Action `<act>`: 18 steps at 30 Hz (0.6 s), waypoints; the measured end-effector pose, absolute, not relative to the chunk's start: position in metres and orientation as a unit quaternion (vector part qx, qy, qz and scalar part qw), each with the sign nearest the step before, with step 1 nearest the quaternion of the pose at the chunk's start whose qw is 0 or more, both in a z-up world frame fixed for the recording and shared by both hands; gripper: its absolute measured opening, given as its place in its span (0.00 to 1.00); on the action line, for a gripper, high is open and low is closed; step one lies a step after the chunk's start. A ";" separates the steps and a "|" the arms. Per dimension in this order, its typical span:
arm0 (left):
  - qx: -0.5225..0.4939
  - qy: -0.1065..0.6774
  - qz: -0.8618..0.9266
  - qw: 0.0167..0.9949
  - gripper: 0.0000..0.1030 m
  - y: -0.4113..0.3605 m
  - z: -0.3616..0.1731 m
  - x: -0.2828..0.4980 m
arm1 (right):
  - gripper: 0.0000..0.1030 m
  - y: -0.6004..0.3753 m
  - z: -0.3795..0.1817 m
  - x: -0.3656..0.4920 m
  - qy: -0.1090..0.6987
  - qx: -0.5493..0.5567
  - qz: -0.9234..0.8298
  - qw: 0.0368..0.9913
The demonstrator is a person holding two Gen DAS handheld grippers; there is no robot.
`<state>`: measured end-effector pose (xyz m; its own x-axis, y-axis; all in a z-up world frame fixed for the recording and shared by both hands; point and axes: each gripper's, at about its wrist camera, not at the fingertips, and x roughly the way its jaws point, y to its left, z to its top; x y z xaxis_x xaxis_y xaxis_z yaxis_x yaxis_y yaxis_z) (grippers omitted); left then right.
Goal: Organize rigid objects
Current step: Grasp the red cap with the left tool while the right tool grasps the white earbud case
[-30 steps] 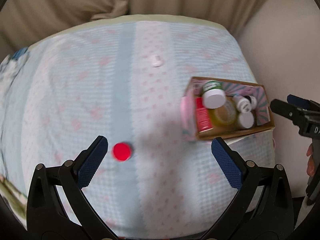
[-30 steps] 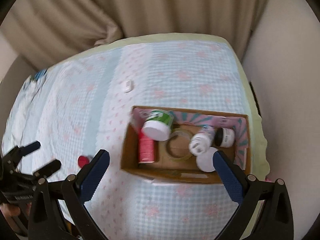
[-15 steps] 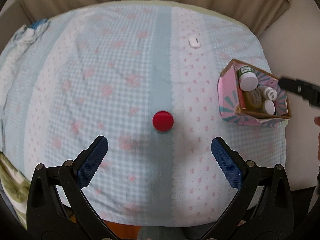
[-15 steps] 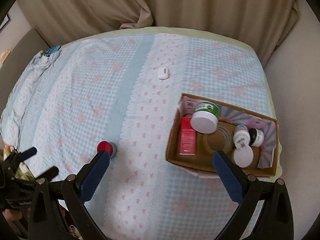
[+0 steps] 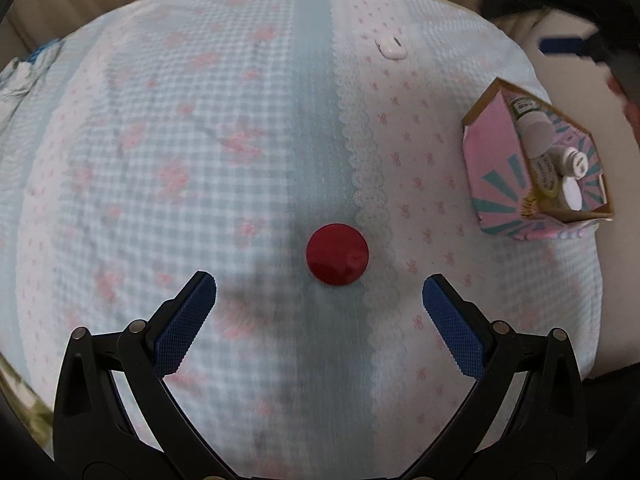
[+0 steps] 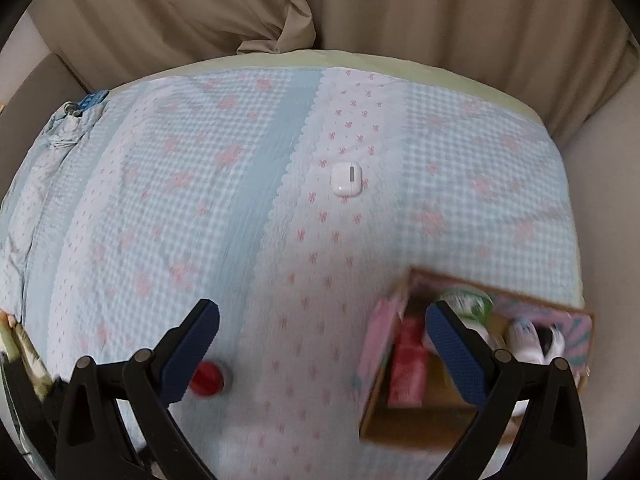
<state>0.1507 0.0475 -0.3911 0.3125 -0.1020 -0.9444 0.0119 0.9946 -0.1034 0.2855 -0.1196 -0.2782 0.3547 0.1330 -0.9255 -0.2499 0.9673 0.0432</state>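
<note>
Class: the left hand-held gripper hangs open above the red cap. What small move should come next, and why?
Probably ease the left hand-held gripper forward and down until its open jaws straddle the red cap. The cap lies loose on the quilt, just ahead of the fingertips, apart from the cardboard box where the other items sit.

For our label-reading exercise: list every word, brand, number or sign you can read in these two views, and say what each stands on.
No text can be read with confidence.
Green-labelled bottle in the cardboard box: print on its label, too small to read.
Small white bottle: markings on it, too small to read.
Red packet: blurred by motion, unreadable.
White earbud case and red cap: no text visible.
</note>
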 end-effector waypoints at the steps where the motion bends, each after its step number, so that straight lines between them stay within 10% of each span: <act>1: -0.035 0.583 -0.036 0.811 1.00 0.045 -0.398 0.152 | 1.00 -0.118 -0.286 0.296 0.557 -0.054 0.117 0.820; 18: -0.004 0.576 -0.049 0.816 0.77 0.016 -0.499 0.176 | 0.96 -0.101 -0.406 0.433 0.594 -0.074 0.105 0.794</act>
<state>0.1761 0.0158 -0.4995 0.3319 -0.0850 -0.9395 0.0748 0.9952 -0.0636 0.4332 -0.1012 -0.4057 0.2730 0.0785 -0.9588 -0.2535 0.9673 0.0070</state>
